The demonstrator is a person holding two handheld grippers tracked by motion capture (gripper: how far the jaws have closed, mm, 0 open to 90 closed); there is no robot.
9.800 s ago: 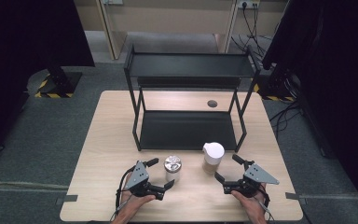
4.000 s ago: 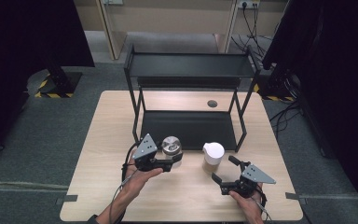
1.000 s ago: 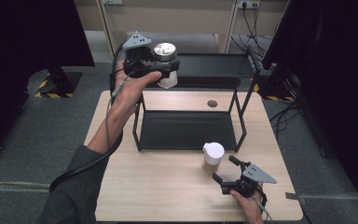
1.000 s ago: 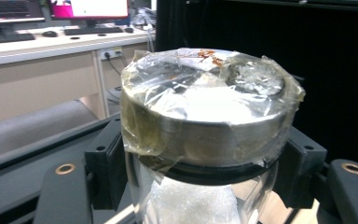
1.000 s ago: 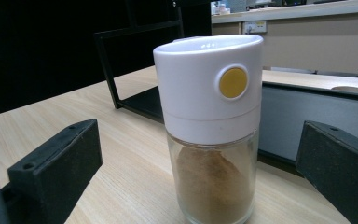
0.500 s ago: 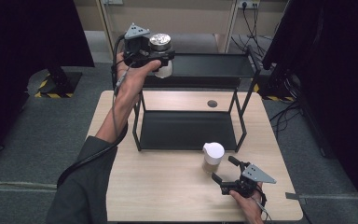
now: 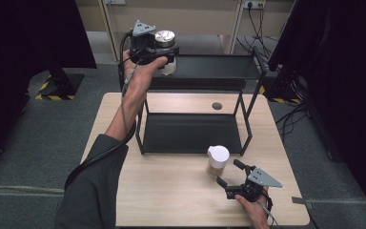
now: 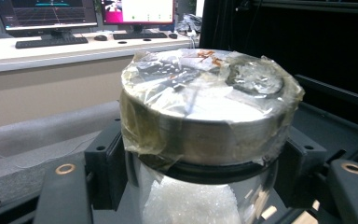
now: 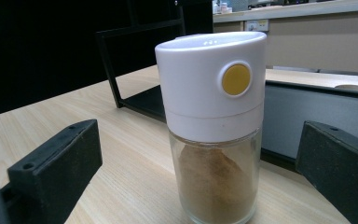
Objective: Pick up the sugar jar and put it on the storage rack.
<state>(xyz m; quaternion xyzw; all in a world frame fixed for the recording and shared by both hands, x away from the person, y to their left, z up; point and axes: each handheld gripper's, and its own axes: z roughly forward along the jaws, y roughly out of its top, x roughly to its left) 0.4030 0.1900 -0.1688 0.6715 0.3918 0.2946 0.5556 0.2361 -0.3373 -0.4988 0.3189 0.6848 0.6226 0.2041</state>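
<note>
My left gripper [image 7: 164, 53] is raised at the left end of the black rack's top shelf [image 7: 219, 67], shut on a glass jar with a metal lid [image 7: 164, 38]. Up close, the jar [image 8: 205, 116] shows plastic film over its lid and white grains inside, with a jaw on each side of its neck. A white-capped spice jar [image 7: 217, 161] of brown powder stands on the table in front of the rack. My right gripper [image 7: 229, 174] rests open just in front of it. In the right gripper view that spice jar [image 9: 214, 121] stands upright between and beyond the spread jaws, untouched.
The two-tier black rack has a lower tray [image 7: 193, 132] on the light wooden table [image 7: 171, 191]. A round cable hole [image 7: 217, 106] lies behind the tray. Dark curtains and grey floor surround the table; desks with monitors [image 8: 46, 11] stand far off.
The left hand has carried the metal-lidded jar slightly left and back at the top shelf's left end. The right gripper and the spice jar have stayed put.
</note>
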